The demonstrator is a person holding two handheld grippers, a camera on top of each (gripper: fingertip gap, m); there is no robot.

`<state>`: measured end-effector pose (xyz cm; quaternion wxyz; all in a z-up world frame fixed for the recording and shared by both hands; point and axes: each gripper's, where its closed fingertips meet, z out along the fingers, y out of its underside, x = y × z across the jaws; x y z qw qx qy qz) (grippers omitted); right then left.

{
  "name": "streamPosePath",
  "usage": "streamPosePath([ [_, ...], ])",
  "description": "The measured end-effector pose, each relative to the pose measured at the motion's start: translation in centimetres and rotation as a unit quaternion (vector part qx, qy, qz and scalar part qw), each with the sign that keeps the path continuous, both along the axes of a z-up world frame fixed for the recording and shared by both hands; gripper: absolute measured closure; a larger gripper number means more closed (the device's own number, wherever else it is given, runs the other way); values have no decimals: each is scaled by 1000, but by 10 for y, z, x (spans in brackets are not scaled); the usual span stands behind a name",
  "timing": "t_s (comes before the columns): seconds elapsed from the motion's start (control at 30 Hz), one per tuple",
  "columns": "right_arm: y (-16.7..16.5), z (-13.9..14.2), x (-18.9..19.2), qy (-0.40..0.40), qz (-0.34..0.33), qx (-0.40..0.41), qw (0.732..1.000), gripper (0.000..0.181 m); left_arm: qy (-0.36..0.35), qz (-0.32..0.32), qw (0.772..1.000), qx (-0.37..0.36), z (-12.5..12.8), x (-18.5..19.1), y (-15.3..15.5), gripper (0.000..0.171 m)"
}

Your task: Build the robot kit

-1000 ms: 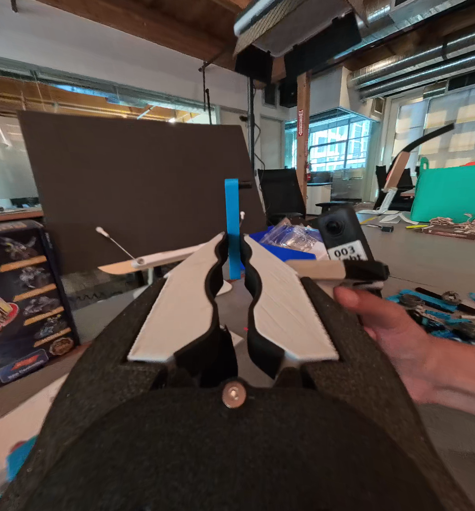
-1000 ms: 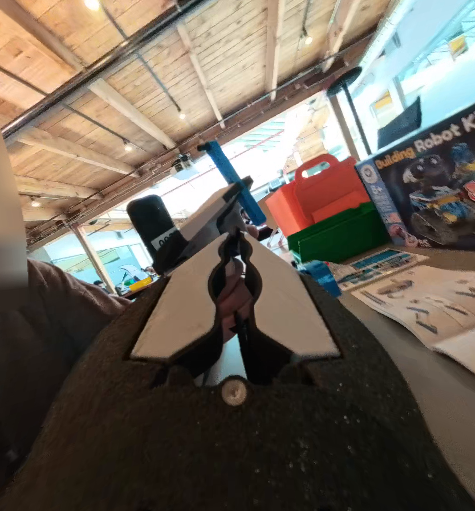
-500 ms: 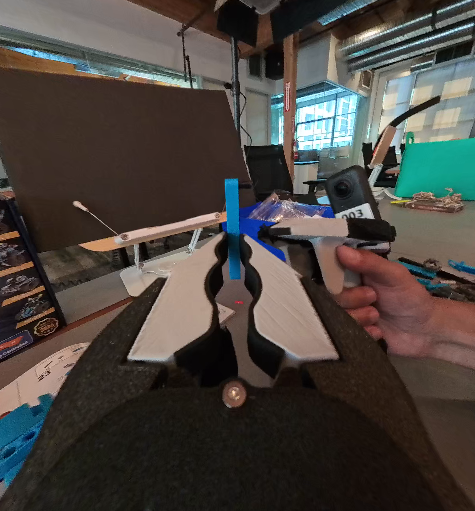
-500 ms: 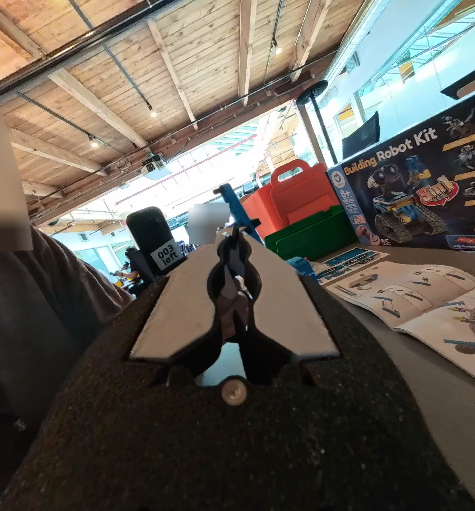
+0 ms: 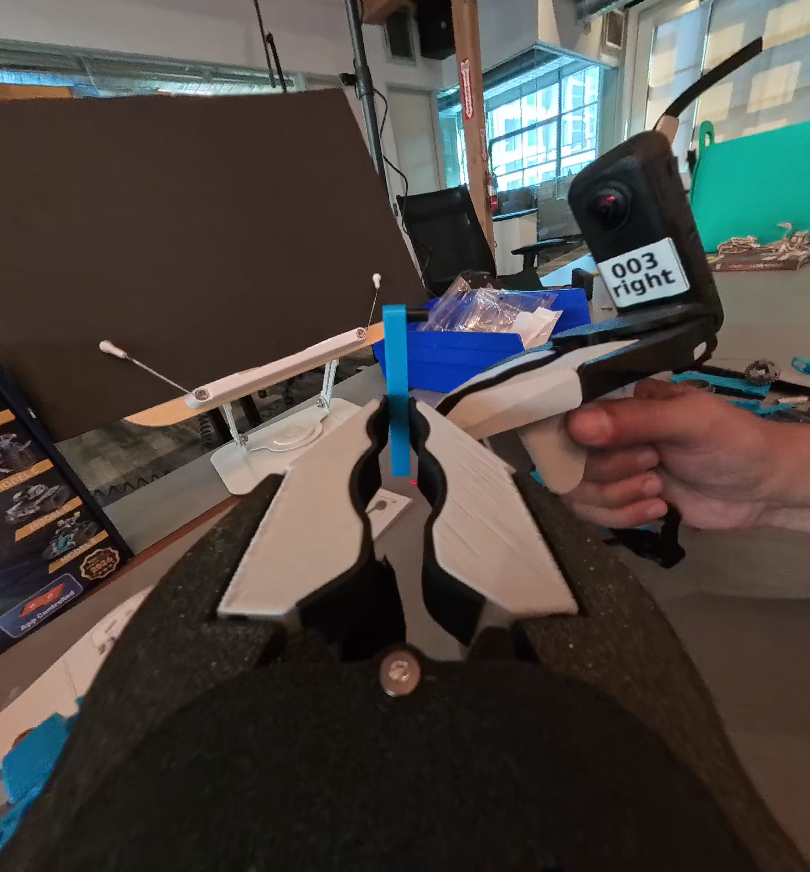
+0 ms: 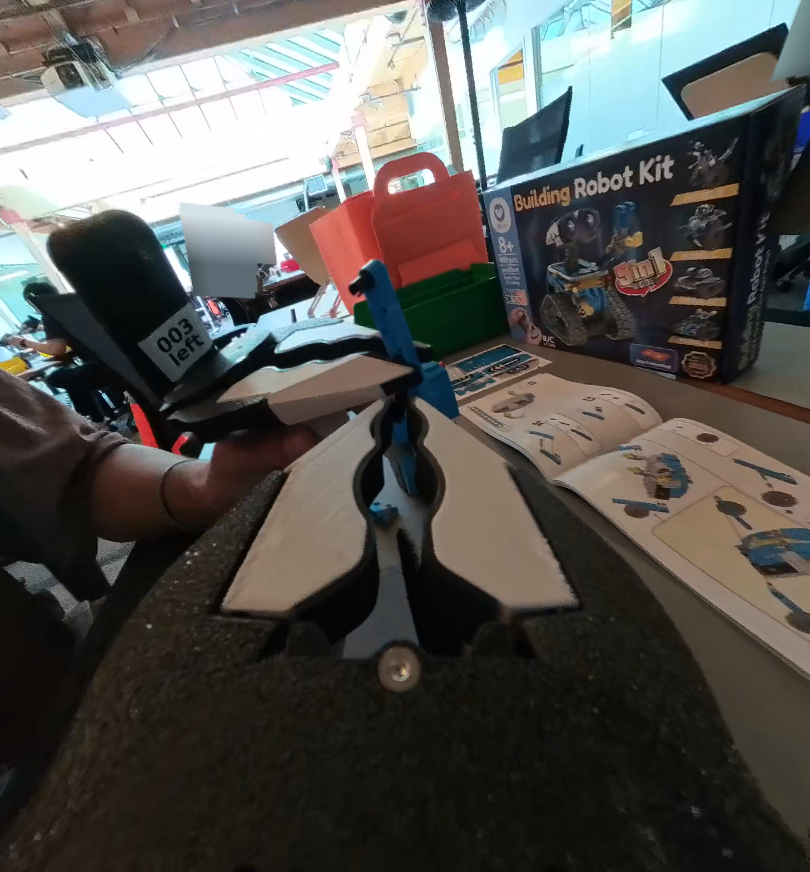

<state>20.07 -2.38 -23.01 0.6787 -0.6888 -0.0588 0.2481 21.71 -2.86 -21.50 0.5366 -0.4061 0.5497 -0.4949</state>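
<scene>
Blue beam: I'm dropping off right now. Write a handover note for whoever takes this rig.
Left gripper: shut on the blue beam, held upright, with a black pin sticking out at its top end.
Right gripper: tips close beside the beam's lower part; jaws nearly closed, contents unclear.
Table: open instruction booklet, kit box, blue bin.

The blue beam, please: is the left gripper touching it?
Touching: in the left wrist view, the left gripper has its tips closed against both sides of the upright blue beam.
</scene>
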Motion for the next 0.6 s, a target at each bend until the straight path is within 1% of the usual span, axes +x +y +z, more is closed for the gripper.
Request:
streamPosePath([
  [0.07,-1,2,0,-5,0,3,1000,177,1,-8,1000,2,1,0,-1,164],
  [0.13,-2,-1,1,-22,-1,-2,1000,177,15,-25,999,-18,-3,2,-3,164],
  [0.2,-3,-3,2,-21,6,-5,1000,177,29,-44,998,-37,-4,2,-3,165],
  [0.27,-3,-2,3,-27,1,2,1000,176,38,-49,997,-54,-3,1,0,165],
  [0.3,-3,-1,4,-37,-6,8,999,177,38,-44,997,-58,-1,1,3,165],
  [0.4,-4,0,8,-75,-29,23,997,177,23,-5,999,-47,6,-2,18,165],
  [0.43,-4,1,9,-81,-32,29,996,177,23,-3,999,-43,7,-3,18,164],
  [0.5,-5,3,8,-95,-36,40,994,177,25,-27,999,-40,7,-4,11,165],
  [0.57,-5,3,6,-122,-42,49,990,177,47,-71,996,-39,2,-3,-3,164],
  [0.6,-5,2,5,-139,-47,48,988,176,55,-82,994,-44,0,-3,-6,165],
])
